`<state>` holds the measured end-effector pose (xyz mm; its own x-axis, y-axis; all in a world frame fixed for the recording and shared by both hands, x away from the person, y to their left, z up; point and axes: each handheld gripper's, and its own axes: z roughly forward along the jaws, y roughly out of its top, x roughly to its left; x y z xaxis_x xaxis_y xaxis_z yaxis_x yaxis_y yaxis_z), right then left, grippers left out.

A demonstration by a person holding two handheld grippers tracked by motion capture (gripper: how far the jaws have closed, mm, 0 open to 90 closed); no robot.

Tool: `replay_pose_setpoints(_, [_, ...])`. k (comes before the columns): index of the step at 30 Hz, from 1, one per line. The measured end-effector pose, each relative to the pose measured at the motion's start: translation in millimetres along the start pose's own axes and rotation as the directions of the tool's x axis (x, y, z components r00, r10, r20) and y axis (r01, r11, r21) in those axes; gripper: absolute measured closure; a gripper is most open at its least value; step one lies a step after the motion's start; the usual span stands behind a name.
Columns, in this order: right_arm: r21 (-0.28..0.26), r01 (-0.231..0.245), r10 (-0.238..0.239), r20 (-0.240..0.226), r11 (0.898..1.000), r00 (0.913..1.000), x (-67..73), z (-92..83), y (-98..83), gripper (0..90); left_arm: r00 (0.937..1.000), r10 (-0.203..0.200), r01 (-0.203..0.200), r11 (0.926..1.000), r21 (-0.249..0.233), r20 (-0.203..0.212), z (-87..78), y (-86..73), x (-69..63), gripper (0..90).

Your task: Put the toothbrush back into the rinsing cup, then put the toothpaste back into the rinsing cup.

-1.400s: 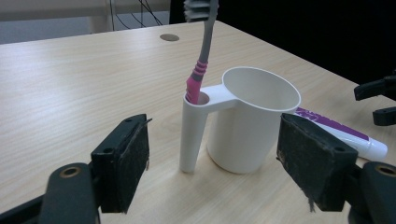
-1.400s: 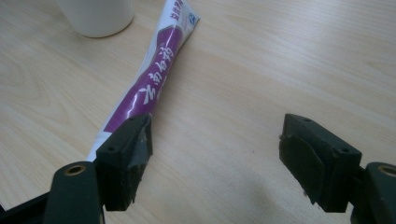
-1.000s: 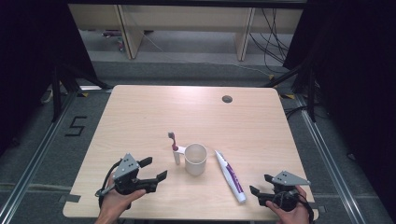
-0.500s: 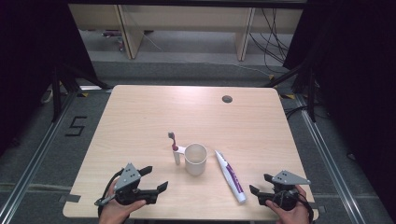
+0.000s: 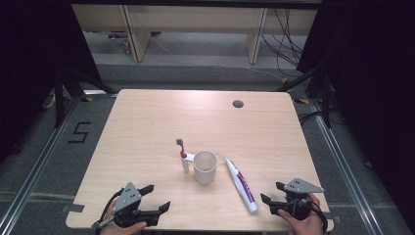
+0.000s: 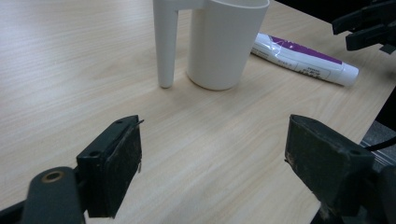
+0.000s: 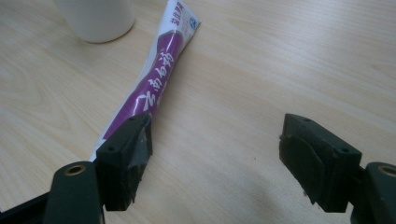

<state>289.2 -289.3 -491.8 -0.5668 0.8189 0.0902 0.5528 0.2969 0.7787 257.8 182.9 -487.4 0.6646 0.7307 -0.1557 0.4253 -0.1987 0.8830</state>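
**Both grippers open and empty near the cup**

The left gripper [image 5: 152,198] hangs low over the near left corner of the table [image 5: 147,127], jaws spread wide after just having opened a little further, with only bare wood between them. In the left gripper view the white cup [image 6: 226,42] stands ahead of the jaws, well apart from them, its long straight handle reaching down to the tabletop.

The right gripper [image 5: 270,194] sits near the table's front edge, to the right of the cup [image 5: 204,166], its jaws released and gripping nothing. The toothpaste tube [image 5: 241,184] lies flat just right of the cup, slanting toward the front edge. In the right gripper view the tube's near end [image 7: 154,84] passes behind one jaw; whether it touches cannot be told.

A toothbrush [image 5: 182,148] stands just left of the cup at its handle; its lower part is hard to make out. The cup's top is cut off in both gripper views.
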Motion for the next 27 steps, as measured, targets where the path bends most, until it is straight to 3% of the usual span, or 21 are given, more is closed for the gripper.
replay_pose_setpoints(8, [-0.003, 0.013, -0.013, 0.000, 1.000, 0.9999, -1.1, 0.2, 0.2, 26.7, 1.0000, 0.009, -0.009, 0.9997, 0.023, 0.002, -8.4, -10.1, -6.3, 17.8])
replay_pose_setpoints(9, [0.004, -0.011, 0.011, 0.001, 1.000, 0.9999, 0.9, -0.4, 0.0, 26.7, 0.9999, 0.013, -0.013, 0.9996, 0.025, -0.002, -8.9, -11.4, -7.0, 17.8])
replay_pose_setpoints(17, [-0.001, 0.026, -0.026, 0.001, 1.000, 0.9997, -1.8, -0.5, 2.2, 26.6, 0.9982, 0.059, -0.058, 0.9944, 0.088, -0.008, -9.7, -21.6, -16.2, 17.2])
replay_pose_setpoints(19, [-0.001, 0.000, 0.000, -0.009, 1.000, 1.0000, 0.4, -0.5, 3.6, 26.7, 0.9980, 0.063, -0.062, 0.9927, 0.104, -0.009, -10.8, -24.0, -17.0, 17.2])
replay_pose_setpoints(21, [0.008, 0.017, -0.017, -0.013, 1.000, 0.9998, 0.7, -1.5, 7.2, 26.7, 0.9986, 0.052, -0.051, 0.9939, 0.097, -0.005, -9.3, -26.9, -18.5, 17.2])
replay_pose_setpoints(23, [-0.001, 0.023, -0.023, -0.024, 1.000, 0.9994, 3.0, -3.4, 12.8, 27.5, 0.9975, 0.070, -0.068, 0.9894, 0.129, -0.013, -9.8, -28.3, -19.2, 17.2])
replay_pose_setpoints(27, [0.003, 0.032, -0.032, -0.025, 0.999, 0.9992, 5.9, -5.4, 21.1, 28.5, 0.9962, 0.084, -0.081, 0.9884, 0.128, -0.020, -7.0, -29.9, -19.9, 17.4])
